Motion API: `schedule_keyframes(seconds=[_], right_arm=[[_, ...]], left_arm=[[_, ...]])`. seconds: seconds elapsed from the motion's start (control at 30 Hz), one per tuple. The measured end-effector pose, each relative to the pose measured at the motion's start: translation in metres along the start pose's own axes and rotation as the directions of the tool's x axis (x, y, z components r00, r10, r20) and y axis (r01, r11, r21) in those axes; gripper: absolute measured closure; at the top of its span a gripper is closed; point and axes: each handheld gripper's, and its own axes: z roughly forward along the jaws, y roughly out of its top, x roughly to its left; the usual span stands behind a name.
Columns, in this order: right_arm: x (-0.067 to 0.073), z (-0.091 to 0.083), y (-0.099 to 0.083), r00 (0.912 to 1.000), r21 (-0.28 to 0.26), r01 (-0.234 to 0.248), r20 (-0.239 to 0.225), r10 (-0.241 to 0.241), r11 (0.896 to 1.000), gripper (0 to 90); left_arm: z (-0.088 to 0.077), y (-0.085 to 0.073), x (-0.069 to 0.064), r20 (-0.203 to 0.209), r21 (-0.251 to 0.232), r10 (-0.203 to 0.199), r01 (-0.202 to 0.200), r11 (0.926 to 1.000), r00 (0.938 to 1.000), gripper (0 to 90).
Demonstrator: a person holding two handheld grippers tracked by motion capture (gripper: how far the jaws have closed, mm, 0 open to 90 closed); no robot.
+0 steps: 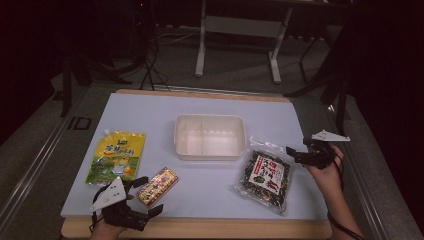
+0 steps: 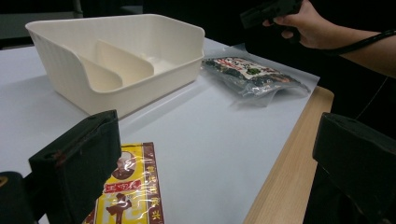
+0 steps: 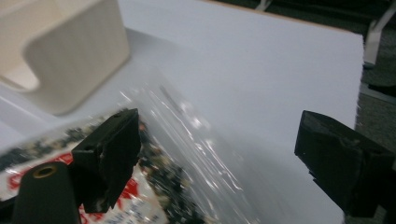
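A white divided tray [image 1: 210, 136] stands mid-table. To its left lies a yellow pouch [image 1: 116, 157]. A small yellow-and-red packet [image 1: 157, 186] rests near the front edge. My left gripper [image 1: 147, 196] is open, with the packet [image 2: 128, 186] lying on the table just ahead of its near jaw, untouched. Right of the tray lies a clear bag of dark snacks [image 1: 265, 175] with a red-and-white label. My right gripper [image 1: 295, 151] hovers open at the bag's upper right corner. Its jaws [image 3: 224, 158] straddle the clear edge of the bag [image 3: 177, 154] without pressing on it.
A white mat covers the table, with a bare wooden strip [image 1: 200, 227] along the front. The tray's corner [image 3: 70, 60] is close to the left of the right gripper. Metal table legs [image 1: 201, 45] and cables stand on the floor beyond the far edge.
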Motion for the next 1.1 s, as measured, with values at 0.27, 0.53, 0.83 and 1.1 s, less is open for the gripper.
schedule_keyframes(seconds=[0.27,0.53,0.83,1.1], right_arm=[[-0.017,0.007,-0.016,0.9983,0.032,-0.057,-0.011,0.057,0.998,18.2],[-0.029,0.013,-0.028,0.9948,0.055,-0.1,-0.011,0.101,0.993,19.9],[-0.037,0.018,-0.039,0.9915,0.084,-0.124,-0.03,0.127,0.989,20.8],[-0.046,0.024,-0.046,0.9854,0.108,-0.159,-0.044,0.165,0.981,21.3]], left_arm=[[0.0,-0.001,0.001,0.0,0.001,-0.003,0.003,1.0,1.0,1.3],[0.001,-0.001,0.001,0.001,0.004,-0.005,0.005,1.0,1.0,1.3],[0.001,-0.001,0.0,0.0,0.004,-0.002,0.002,1.0,1.0,1.3],[0.002,-0.002,0.001,0.003,0.006,-0.008,0.008,0.9999,1.0,1.3]])
